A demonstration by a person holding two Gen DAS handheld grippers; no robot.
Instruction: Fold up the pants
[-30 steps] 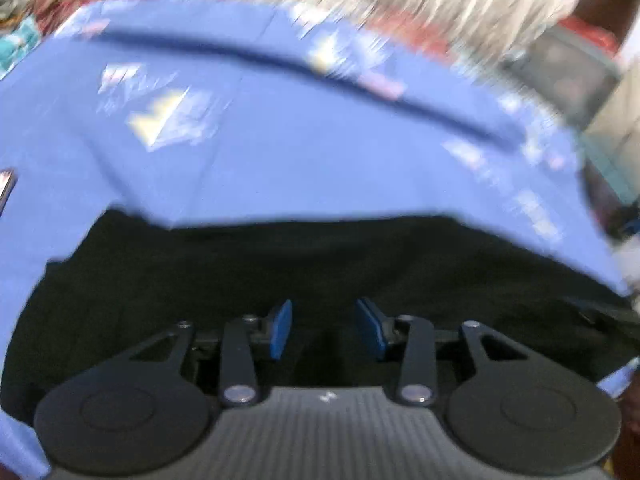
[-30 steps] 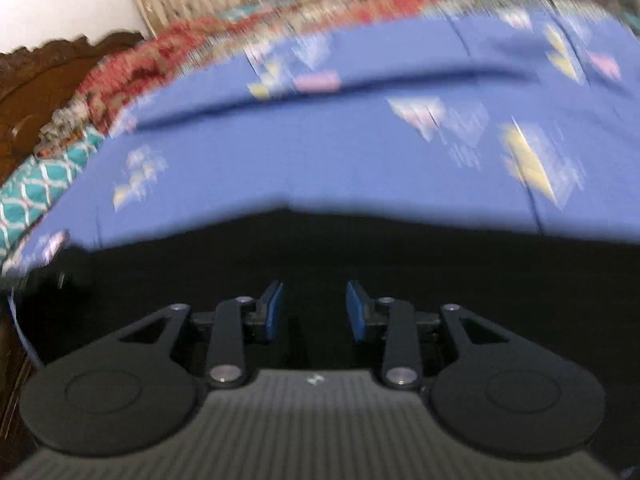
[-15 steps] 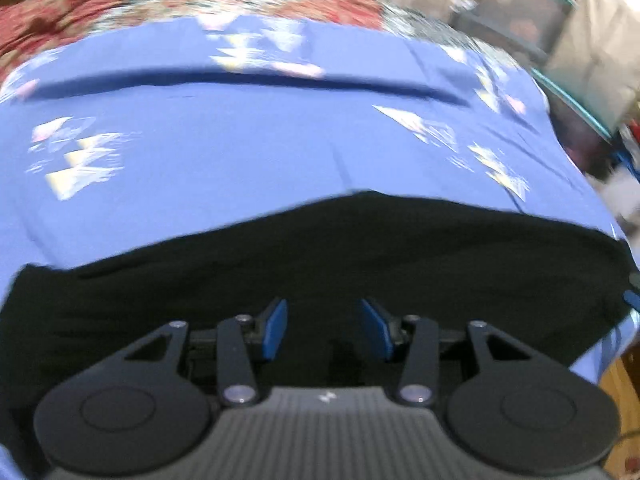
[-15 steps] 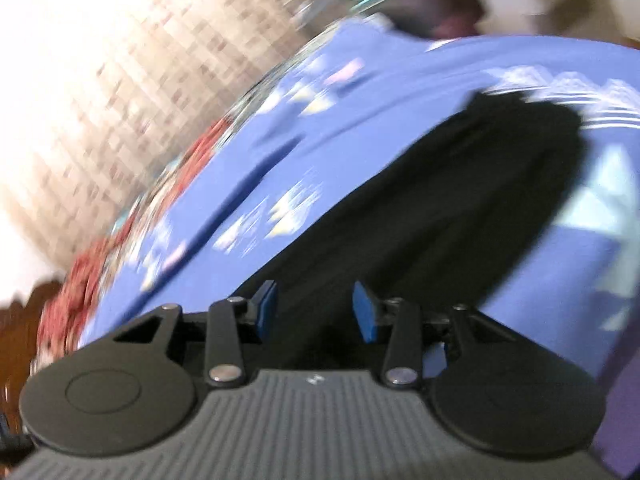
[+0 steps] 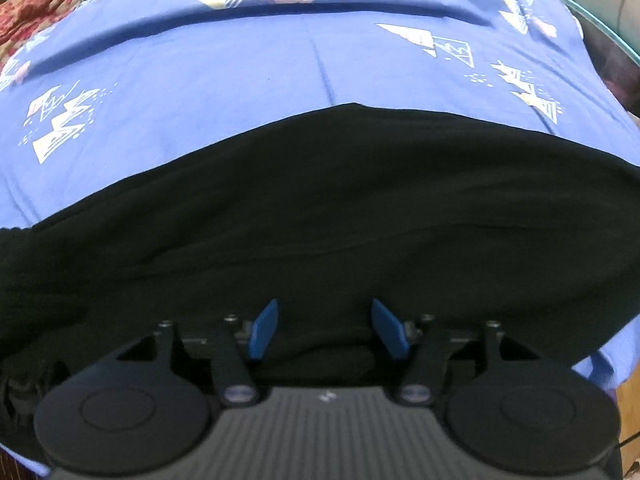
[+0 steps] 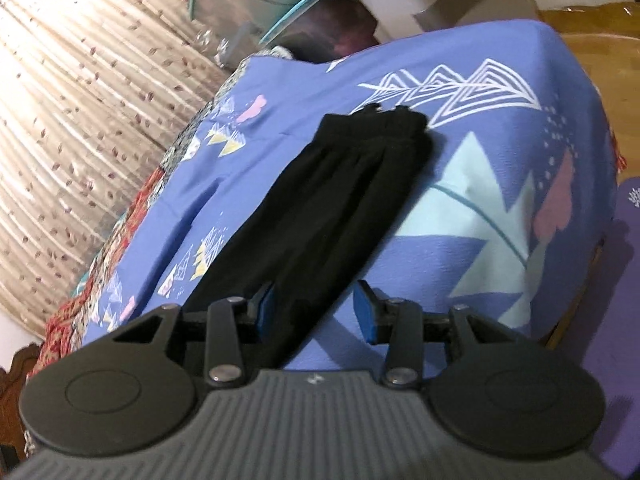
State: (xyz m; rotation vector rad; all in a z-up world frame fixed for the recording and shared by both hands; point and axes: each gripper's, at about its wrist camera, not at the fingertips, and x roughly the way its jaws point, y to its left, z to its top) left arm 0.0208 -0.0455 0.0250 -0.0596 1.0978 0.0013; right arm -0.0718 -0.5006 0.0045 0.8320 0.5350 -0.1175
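Note:
Black pants (image 5: 320,216) lie flat on a blue patterned bedsheet (image 5: 240,72), folded lengthwise into a long strip. In the right wrist view the pants (image 6: 332,200) stretch away to the gathered waistband (image 6: 376,124) at the far end. My left gripper (image 5: 324,328) is open and empty, close over the near edge of the black cloth. My right gripper (image 6: 316,312) is open and empty, at one end of the strip, with the cloth under its left finger (image 6: 266,312).
A beige curtain (image 6: 80,100) hangs behind the bed. Storage boxes and clutter (image 6: 320,12) stand past the bed's far end. A red patterned blanket (image 5: 36,4) lies along the far side. A purple mat (image 6: 624,280) and wooden floor (image 6: 592,28) are at the right.
The right gripper has swung round from facing across the pants to looking along their length. The left gripper has moved closer over the cloth. Both stay open.

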